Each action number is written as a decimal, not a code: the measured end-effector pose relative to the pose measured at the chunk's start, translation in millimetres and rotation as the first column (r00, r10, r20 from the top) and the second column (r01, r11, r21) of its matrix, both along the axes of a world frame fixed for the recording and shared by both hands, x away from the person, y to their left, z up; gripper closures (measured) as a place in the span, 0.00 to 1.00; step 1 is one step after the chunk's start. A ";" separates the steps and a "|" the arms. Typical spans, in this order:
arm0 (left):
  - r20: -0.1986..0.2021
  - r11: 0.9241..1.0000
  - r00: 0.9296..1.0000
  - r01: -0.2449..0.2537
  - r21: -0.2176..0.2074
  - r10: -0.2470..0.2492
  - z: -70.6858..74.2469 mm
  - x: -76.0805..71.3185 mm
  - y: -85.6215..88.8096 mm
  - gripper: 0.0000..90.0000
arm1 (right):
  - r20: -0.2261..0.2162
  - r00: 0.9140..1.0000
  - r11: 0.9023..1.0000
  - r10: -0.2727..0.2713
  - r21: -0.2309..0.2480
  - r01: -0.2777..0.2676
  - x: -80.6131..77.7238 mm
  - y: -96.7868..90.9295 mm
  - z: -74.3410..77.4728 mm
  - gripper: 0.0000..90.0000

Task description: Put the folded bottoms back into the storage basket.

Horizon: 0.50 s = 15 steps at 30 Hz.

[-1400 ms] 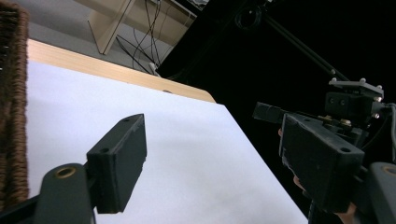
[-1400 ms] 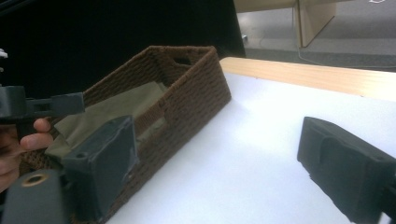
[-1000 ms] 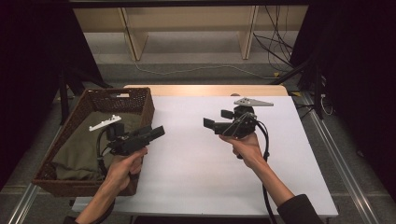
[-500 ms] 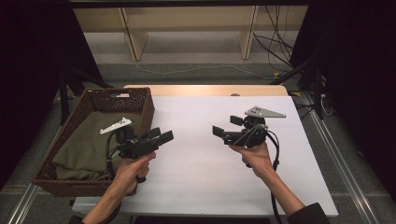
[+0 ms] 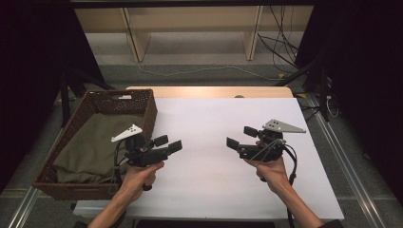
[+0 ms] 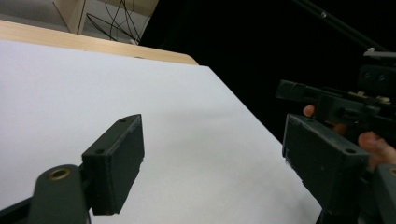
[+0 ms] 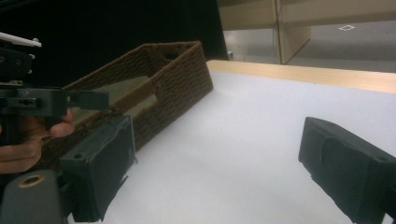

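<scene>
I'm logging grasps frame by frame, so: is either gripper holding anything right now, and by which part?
Nothing is held. The left gripper and right gripper both hang open above the white table, jaws apart with only bare tabletop between them.

Left gripper (image 6: 212,170) jaws wide apart over white table (image 6: 140,102) — nothing between

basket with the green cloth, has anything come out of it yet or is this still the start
Looks like the start. The green cloth lies inside the basket, untouched. The left gripper and right gripper are open and empty above the white table. Everything is left to do.
</scene>
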<state>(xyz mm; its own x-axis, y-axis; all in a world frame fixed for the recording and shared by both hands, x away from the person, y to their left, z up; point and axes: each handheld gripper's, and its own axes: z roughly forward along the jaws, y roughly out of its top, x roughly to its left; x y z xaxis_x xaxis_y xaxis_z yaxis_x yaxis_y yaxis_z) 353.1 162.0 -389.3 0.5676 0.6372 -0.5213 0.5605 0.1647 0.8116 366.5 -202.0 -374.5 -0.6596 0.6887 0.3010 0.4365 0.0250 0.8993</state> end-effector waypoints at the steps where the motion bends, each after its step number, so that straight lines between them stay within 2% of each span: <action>1: -0.003 1.000 1.000 -0.002 0.000 0.002 -1.1 -0.6 0.1 0.23 | -0.001 1.000 1.000 -0.002 -0.001 0.002 -1.8 -0.7 -0.4 0.13; 15: 0.033 0.995 0.997 0.064 0.074 -0.066 -11.6 -5.2 -9.0 0.23 | 0.031 0.999 1.000 -0.012 -0.021 0.012 -19.0 -5.3 -7.1 0.13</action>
